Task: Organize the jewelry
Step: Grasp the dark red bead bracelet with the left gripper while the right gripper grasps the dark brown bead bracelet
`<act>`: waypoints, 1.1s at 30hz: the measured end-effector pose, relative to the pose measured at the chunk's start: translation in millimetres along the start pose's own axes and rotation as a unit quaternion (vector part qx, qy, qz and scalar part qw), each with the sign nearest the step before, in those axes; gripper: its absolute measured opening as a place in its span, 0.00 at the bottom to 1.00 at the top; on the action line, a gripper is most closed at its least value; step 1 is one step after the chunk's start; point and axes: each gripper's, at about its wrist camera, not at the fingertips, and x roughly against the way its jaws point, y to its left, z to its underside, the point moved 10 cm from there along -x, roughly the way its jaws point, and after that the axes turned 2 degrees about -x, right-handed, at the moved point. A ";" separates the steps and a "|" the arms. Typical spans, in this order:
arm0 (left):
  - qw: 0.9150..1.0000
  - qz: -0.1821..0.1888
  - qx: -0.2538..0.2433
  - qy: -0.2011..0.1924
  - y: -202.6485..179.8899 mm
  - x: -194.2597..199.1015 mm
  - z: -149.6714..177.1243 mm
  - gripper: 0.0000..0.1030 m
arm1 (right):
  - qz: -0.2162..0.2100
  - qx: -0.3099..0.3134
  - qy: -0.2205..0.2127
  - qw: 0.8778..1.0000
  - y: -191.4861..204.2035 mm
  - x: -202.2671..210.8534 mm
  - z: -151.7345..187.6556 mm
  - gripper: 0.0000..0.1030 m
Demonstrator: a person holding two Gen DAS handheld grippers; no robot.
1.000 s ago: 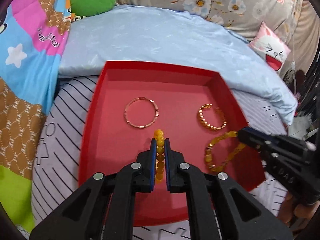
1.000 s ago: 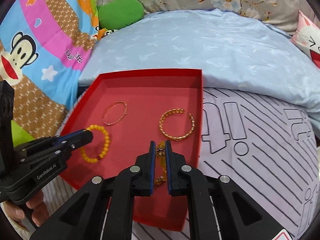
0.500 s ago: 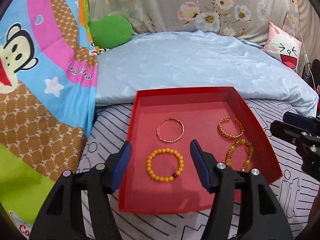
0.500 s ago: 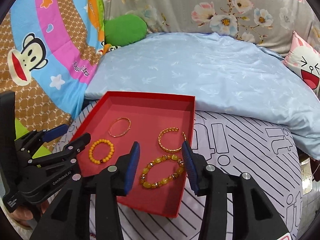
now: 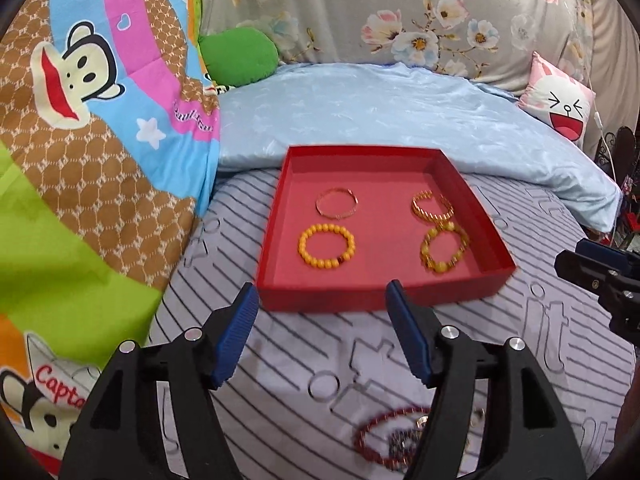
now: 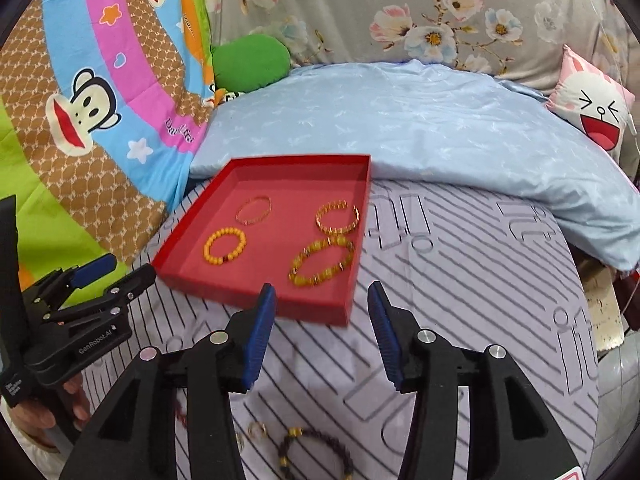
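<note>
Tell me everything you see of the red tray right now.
The red tray is a shallow, square, open box with low upright walls, matte like cardboard. It lies flat on the striped sheet, its far edge against the blue quilt. Inside lie four bracelets in two rows: a thin bangle, a gold cuff, a yellow bead bracelet and an amber bead bracelet. Neither gripper touches it.

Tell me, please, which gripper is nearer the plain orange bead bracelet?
Left. The left gripper, short of the tray, points at the plain orange bead bracelet; the right gripper faces the amber bracelet beside it. Both jaws have just been opening, empty.
</note>
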 end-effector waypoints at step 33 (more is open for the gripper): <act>0.995 -0.006 0.015 0.096 -12.0 -14.1 114.4 0.60 | 0.054 0.025 0.084 0.995 -20.8 -24.7 126.6 0.35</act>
